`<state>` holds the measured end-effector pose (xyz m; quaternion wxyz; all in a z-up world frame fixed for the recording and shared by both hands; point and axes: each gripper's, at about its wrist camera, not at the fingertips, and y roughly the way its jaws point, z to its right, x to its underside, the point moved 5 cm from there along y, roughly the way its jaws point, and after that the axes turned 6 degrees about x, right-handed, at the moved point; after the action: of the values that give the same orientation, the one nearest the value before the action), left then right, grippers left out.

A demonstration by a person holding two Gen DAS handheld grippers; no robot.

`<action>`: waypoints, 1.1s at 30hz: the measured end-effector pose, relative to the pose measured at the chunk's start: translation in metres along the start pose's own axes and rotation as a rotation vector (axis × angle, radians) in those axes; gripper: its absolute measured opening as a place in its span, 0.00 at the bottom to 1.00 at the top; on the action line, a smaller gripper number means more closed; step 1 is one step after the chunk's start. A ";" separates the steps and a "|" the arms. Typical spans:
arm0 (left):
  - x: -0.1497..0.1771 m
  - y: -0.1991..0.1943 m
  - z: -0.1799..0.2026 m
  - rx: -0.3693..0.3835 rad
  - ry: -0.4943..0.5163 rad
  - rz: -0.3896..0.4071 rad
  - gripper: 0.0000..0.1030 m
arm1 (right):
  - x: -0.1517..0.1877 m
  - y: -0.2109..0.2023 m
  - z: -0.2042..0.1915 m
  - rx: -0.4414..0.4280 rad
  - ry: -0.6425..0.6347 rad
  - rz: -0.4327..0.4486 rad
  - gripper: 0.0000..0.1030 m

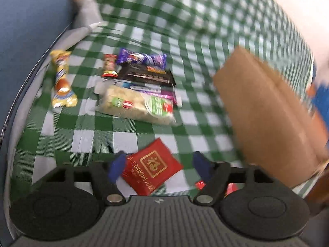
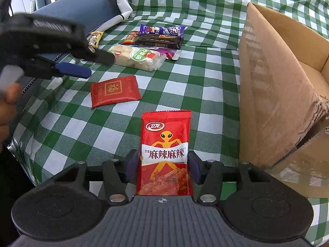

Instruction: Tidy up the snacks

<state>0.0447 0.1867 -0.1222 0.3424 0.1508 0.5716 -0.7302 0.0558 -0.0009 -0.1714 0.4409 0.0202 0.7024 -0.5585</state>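
Right tongs (image 2: pixel 163 164) stand open astride the red spicy snack packet (image 2: pixel 165 144); left tongs (image 1: pixel 160 164) gape over the red square packet (image 1: pixel 152 166).

A red snack pack (image 2: pixel 164 154) with an orange alien is lying flat on the checked cloth, right beside the open brown box (image 2: pixel 273 94). A dark red packet (image 2: pixel 115 91) is lying near it, and more snacks (image 2: pixel 148 47) are sitting in a pile farther back.
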 end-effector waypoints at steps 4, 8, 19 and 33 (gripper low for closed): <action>0.011 0.020 0.003 -0.081 0.130 -0.045 0.83 | 0.000 0.003 0.001 0.002 0.002 -0.007 0.56; 0.017 0.025 0.001 -0.111 0.162 -0.073 0.83 | 0.001 0.004 0.002 0.001 -0.005 -0.009 0.57; 0.012 0.021 0.007 -0.032 0.138 -0.056 0.13 | 0.000 0.000 0.000 0.023 -0.013 0.021 0.48; 0.005 0.013 0.007 0.018 0.080 -0.008 0.74 | 0.001 0.002 -0.001 0.038 -0.008 0.011 0.48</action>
<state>0.0506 0.1771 -0.1328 0.3148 0.1806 0.5788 -0.7303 0.0557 0.0003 -0.1734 0.4465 0.0303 0.6896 -0.5694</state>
